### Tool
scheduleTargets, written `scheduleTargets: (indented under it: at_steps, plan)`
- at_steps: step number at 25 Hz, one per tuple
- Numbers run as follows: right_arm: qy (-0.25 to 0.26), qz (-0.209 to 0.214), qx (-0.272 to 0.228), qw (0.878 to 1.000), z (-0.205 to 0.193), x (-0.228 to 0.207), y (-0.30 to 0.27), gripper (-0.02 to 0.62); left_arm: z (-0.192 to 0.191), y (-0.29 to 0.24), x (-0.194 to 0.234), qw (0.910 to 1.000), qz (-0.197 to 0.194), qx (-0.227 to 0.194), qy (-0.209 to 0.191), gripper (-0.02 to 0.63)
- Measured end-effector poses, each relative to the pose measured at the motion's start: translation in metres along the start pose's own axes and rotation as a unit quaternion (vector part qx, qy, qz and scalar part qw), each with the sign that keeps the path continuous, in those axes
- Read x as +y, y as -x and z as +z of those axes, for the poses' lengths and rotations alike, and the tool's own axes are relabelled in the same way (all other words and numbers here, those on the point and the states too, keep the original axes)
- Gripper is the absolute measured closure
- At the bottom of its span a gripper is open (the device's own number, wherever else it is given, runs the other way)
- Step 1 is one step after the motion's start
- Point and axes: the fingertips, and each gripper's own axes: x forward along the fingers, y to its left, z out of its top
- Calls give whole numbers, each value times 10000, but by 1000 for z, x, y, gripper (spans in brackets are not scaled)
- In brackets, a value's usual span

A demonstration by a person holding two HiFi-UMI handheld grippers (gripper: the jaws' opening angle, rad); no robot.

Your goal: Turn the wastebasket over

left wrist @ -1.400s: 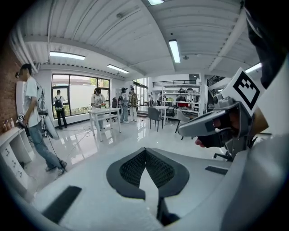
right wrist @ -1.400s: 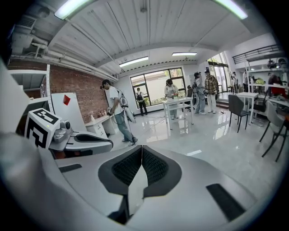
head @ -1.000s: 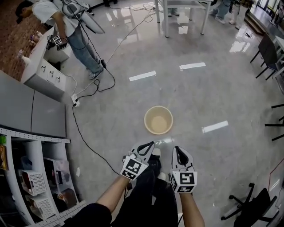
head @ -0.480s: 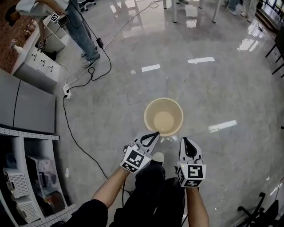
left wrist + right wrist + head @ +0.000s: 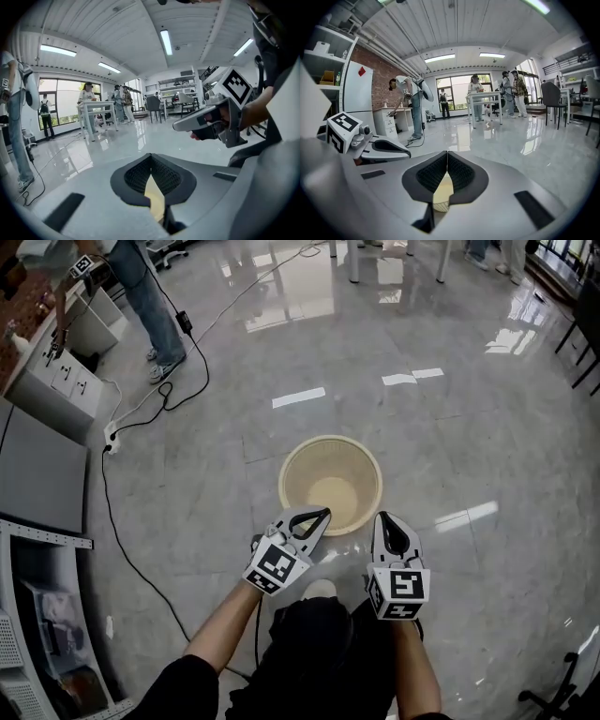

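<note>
Head view: the beige wastebasket (image 5: 305, 465) stands upright on the floor (image 5: 469, 427), mouth up, so it is not yet turned over. The left hand-held gripper (image 5: 322, 514) and right hand-held gripper (image 5: 385, 519) hover just beside its near rim.

Left gripper view: jaws together, holding nothing, with the basket beyond them.

Right gripper view: likewise closed and empty.

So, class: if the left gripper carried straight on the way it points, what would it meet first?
Probably the near rim of the round beige plastic wastebasket, just ahead of the left gripper; depth is unclear.
</note>
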Motion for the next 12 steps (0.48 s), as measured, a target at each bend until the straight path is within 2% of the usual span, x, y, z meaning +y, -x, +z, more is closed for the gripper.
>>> scheduleTargets:
  at_steps: [6, 9, 12]
  plan:
    - [69, 66, -61, 9999, -28, -1, 1, 584, -60, -14, -25, 9948, -562, 653, -544, 598]
    - [134, 79, -17, 9999, -39, -2, 1, 584, -83, -22, -41, 9847, -944, 1086, -981, 596]
    - [141, 67, 56, 9999, -46, -6, 3, 584, -102, -30, -55, 9691, -1285, 1506, -1475, 561]
